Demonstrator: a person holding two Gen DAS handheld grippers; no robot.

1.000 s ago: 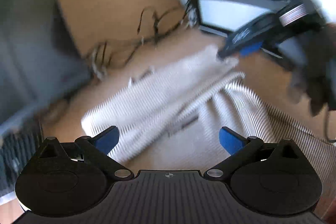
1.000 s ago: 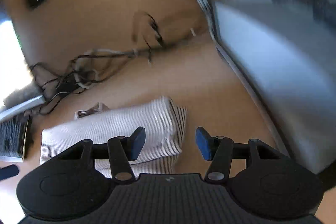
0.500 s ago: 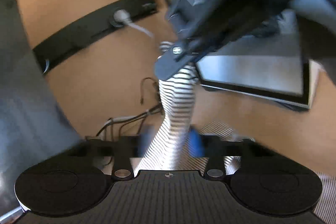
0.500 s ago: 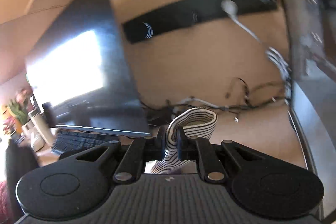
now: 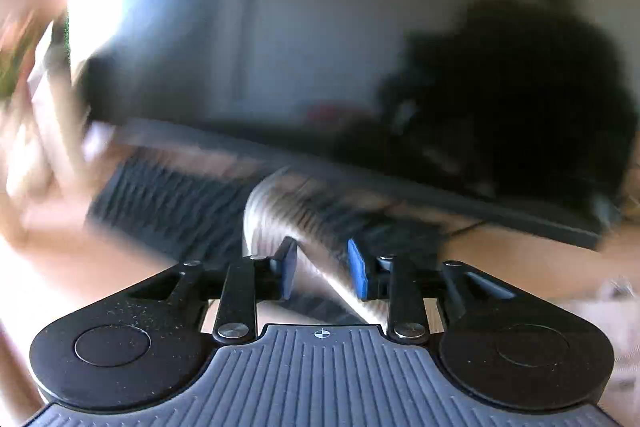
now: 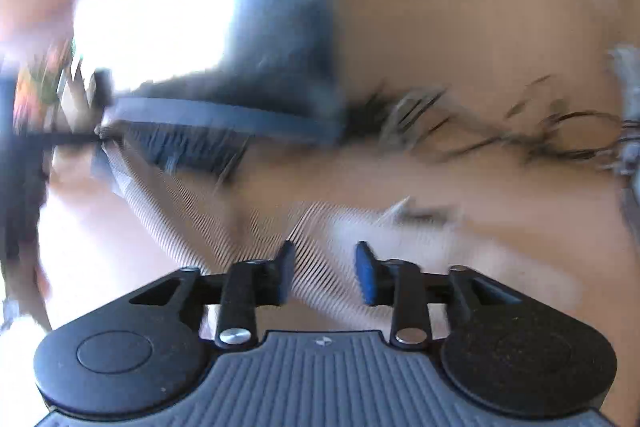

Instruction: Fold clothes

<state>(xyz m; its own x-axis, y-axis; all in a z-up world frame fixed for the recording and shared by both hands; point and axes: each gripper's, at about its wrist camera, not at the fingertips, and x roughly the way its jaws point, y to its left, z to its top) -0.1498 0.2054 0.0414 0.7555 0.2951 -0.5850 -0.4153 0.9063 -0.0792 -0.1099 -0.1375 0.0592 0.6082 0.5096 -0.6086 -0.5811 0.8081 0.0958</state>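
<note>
Right wrist view: blurred keyboard [image 6: 188, 147], tangled cables [image 6: 540, 135] beyond striped cloth [image 6: 320, 239].

Each tool is built alike: the left tool [image 5: 323, 269] and right tool [image 6: 325, 273] are fitted with blue finger pads [image 5: 357, 269], black link arms, silver screws [image 6: 235, 336], round black housings and a ribbed grey body.

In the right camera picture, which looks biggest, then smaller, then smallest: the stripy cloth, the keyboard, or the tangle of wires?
1. Stripy cloth: it covers the most picture, though it's nearest the camera.
2 and 3. Keyboard and wires: they look about alike, and blur hides their edges, so I won't rank them.
</note>
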